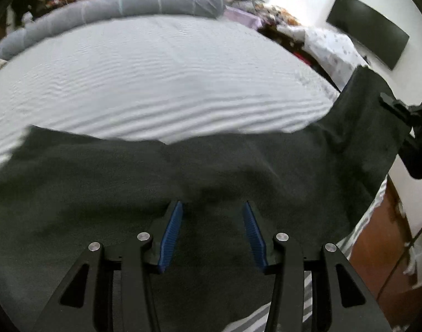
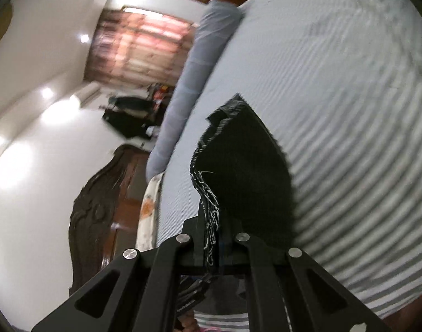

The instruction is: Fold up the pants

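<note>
The pants (image 1: 211, 171), dark and soft like a brushed knit, lay spread across the near part of the bed (image 1: 161, 83) in my left wrist view. The bed's sheet was pale, finely ribbed and striped. A long grey bolster (image 1: 122, 11), rolled and banded, ran along the bed's far edge. My left claw (image 1: 213, 238) hung over the dark cloth with its blue ridged pads (image 1: 170, 238) standing apart; whether they touched the fabric I could not tell. At the right of this view one corner of the pants rose off the bed, drawn up toward my right claw (image 1: 399, 110), which showed there as a black shape.

In my right wrist view the scene was tilted and blurred. My right claw (image 2: 215, 244) was closed tight on a frayed hem of the pants (image 2: 246, 171), with pale loose threads (image 2: 209, 204) trailing along the pinched edge. The cloth stretched away from the claw over the striped bed (image 2: 335, 110). The grey bolster (image 2: 194, 83) lay beyond, beside a dark carved wooden headboard (image 2: 97, 207).
</note>
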Motion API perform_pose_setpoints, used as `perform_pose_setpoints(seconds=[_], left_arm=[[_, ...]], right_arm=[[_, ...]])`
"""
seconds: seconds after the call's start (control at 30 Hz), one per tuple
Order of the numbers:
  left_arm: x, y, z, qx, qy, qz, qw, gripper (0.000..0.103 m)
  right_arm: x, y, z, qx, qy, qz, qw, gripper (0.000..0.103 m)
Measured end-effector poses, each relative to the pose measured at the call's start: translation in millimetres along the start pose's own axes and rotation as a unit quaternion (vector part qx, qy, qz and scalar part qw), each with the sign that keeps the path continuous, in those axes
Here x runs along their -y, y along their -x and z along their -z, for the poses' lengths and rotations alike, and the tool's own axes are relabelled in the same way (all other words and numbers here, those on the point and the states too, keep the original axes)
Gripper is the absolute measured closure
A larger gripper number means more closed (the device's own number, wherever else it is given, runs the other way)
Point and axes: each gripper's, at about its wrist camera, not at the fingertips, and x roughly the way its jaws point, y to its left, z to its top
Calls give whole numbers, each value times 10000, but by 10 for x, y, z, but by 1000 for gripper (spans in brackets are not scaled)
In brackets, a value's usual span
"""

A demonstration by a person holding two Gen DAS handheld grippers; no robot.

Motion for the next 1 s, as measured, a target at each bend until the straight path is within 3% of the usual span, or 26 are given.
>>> perform_pose_setpoints(seconds=[0.13,0.3,0.57,0.73,0.87,1.0], left_arm=[[-422,391,-24,241,149,-72,9996,55],[-1241,982,-32,565,787,-160,9952,55],[-2218,1447,291,918,1867,-604,9763,55],[-2419,1386,407,886,2264,-344,9694,55],[-2439,1315,402,817,2267,-95,9705,55],[-2396,1345,402,851,2129,-111,9733,55]], right_arm=[[-544,-490,176,-456,383,-223,9980,97],[-1001,-1278,601,-1166,752,-266,9900,97],[-1139,-2471,1528,-2343,931,82,9677,97],[-1186,-2867,1957,-2774,1200,435,9522,94],[-1161,-2985,2208,-2941,1273,674,9449,70],[-1137,-2785,2275,-2978,1356,537,9434,63]])
